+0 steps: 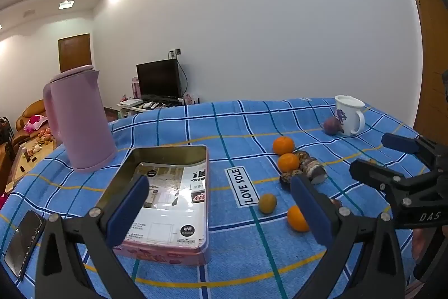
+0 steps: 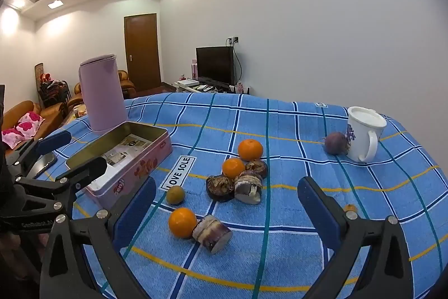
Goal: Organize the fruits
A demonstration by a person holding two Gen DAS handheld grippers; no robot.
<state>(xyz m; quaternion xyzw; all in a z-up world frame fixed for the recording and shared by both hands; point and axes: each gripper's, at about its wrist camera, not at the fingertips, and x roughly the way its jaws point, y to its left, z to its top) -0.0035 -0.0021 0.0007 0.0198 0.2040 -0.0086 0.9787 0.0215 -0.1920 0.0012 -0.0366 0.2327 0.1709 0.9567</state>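
Both hand-held grippers, left (image 1: 221, 203) and right (image 2: 226, 212), hover wide open and empty; oranges (image 2: 250, 149) lie at 3 o'clock of the pink tin (image 2: 131, 173).

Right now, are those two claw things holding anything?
Left gripper: open, holding nothing.
Right gripper: open, holding nothing.

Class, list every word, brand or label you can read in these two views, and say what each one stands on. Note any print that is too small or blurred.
"LOVE SOLE": white label on the blue checked tablecloth.
"DAS": partial lettering on the right gripper body.
"GenRobot.AI", faint: on the left gripper body.
Red brand word on the pink tin: too blurred.
Printed sheet inside the tin: characters too small to read.
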